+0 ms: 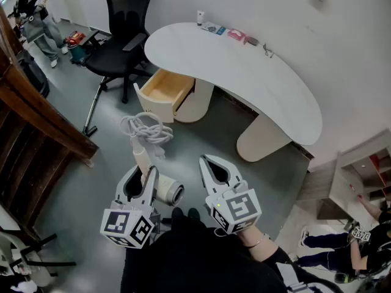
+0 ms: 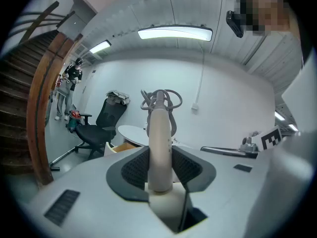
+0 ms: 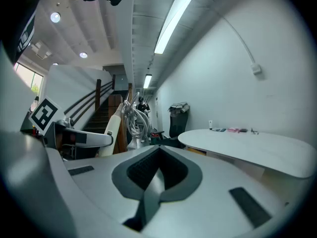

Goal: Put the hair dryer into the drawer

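Observation:
My left gripper (image 1: pixel 144 171) (image 2: pixel 159 158) is shut on the cream hair dryer (image 1: pixel 166 191) and holds it above the grey floor. The dryer's handle (image 2: pixel 159 133) sticks forward between the jaws, and its coiled white cord (image 1: pixel 145 127) hangs at the far end. The handle and cord (image 3: pixel 132 115) also show at the left of the right gripper view. My right gripper (image 1: pixel 209 163) (image 3: pixel 157 165) hovers beside it to the right, shut with nothing in it. Ahead, the wooden drawer (image 1: pixel 162 87) (image 2: pixel 122 145) stands pulled open under the white desk (image 1: pixel 256 78).
A black office chair (image 1: pixel 121 41) stands left of the drawer. A dark wooden staircase (image 1: pixel 36 124) runs along the left. Small items (image 1: pixel 235 35) lie at the desk's far edge against the wall. A shelf unit (image 1: pixel 366 176) and a person (image 1: pixel 342 249) are at lower right.

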Available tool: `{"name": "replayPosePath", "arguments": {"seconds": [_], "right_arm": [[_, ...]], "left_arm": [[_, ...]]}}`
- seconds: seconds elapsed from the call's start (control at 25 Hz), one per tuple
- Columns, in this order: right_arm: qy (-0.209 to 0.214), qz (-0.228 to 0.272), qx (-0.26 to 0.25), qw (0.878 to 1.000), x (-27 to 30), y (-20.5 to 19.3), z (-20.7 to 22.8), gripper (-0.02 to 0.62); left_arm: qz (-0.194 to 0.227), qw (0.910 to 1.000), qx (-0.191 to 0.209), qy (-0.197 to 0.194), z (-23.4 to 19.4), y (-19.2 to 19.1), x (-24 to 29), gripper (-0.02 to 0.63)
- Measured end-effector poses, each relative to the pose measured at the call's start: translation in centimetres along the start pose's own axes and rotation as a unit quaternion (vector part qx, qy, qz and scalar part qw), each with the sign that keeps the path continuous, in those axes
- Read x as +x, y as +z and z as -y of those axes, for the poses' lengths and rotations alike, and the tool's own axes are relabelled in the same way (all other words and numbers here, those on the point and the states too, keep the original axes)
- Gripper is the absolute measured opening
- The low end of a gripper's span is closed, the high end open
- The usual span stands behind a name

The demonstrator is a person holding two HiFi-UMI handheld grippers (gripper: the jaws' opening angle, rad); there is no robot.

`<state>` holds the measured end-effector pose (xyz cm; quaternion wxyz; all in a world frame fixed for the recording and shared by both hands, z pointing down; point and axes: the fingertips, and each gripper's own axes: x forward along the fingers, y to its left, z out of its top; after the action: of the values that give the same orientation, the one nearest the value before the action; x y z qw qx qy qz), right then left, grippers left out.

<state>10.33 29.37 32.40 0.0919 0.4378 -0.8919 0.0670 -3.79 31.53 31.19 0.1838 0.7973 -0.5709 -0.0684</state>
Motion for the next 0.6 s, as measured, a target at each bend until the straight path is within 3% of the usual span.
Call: {"name": "replayPosePath", "arguments": {"seconds": [0.6], "right_arm": [[0.004,-0.006,0.013,1.000,1.7,-0.6,-0.3,0.002]], "left_arm": [[0.004,1.0000,-0.007,0.006,-2.2,0.1,-0.2,0.155]]}}
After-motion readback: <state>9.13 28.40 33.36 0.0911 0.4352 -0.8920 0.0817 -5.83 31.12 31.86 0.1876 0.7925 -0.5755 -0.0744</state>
